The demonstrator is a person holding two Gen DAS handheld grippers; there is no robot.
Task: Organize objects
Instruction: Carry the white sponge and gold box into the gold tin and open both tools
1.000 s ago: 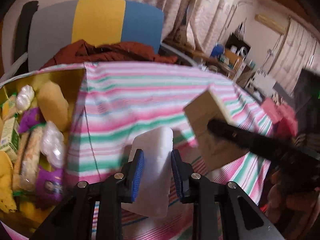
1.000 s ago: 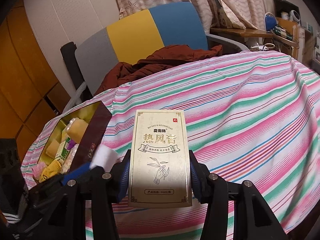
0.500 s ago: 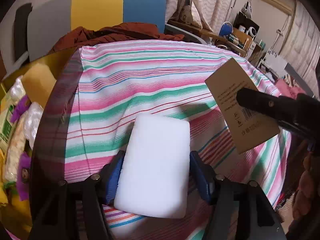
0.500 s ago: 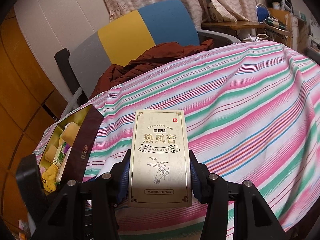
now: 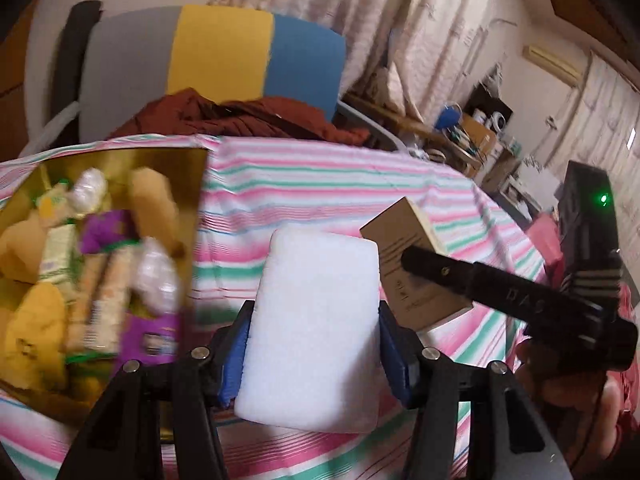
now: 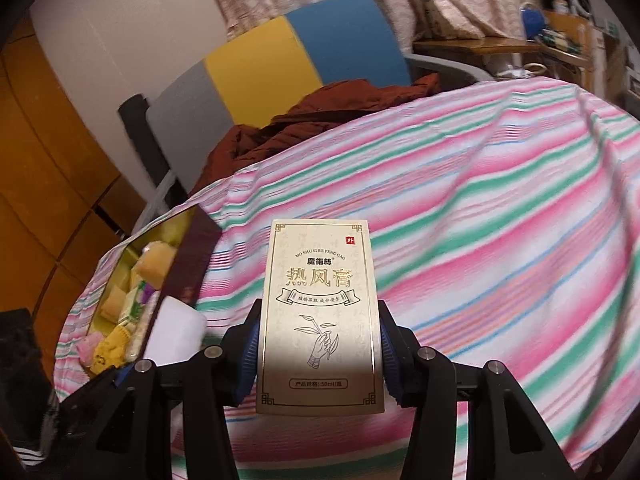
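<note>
A white sponge block (image 5: pixel 316 280) sits between the blue pads of my left gripper (image 5: pixel 315 334), which is shut on its two long sides, and it is carried just above the striped cloth. To its left stands an open gold-lined box (image 5: pixel 196 184) filled with several wrapped snacks. My right gripper (image 6: pixel 318 344) is shut on a flat gold carton with printed characters (image 6: pixel 320 320), held upright over the cloth. In the left wrist view the carton's brown back (image 5: pixel 412 264) shows to the right of the sponge. In the right wrist view the sponge (image 6: pixel 176 328) is beside the box's maroon wall (image 6: pixel 188 256).
A pink, green and white striped cloth (image 5: pixel 320 184) covers the table. Behind it stands a grey, yellow and blue chair (image 5: pixel 220 52) with a rust-red garment (image 5: pixel 240 116) on the seat. A cluttered desk (image 5: pixel 472 128) stands at the back right. A hand (image 5: pixel 568 380) holds the right gripper.
The left jaws widened from a tight pinch on the squashed sponge to a wide hold across it. The left gripper then swung toward the snack box. The right gripper kept the carton.
</note>
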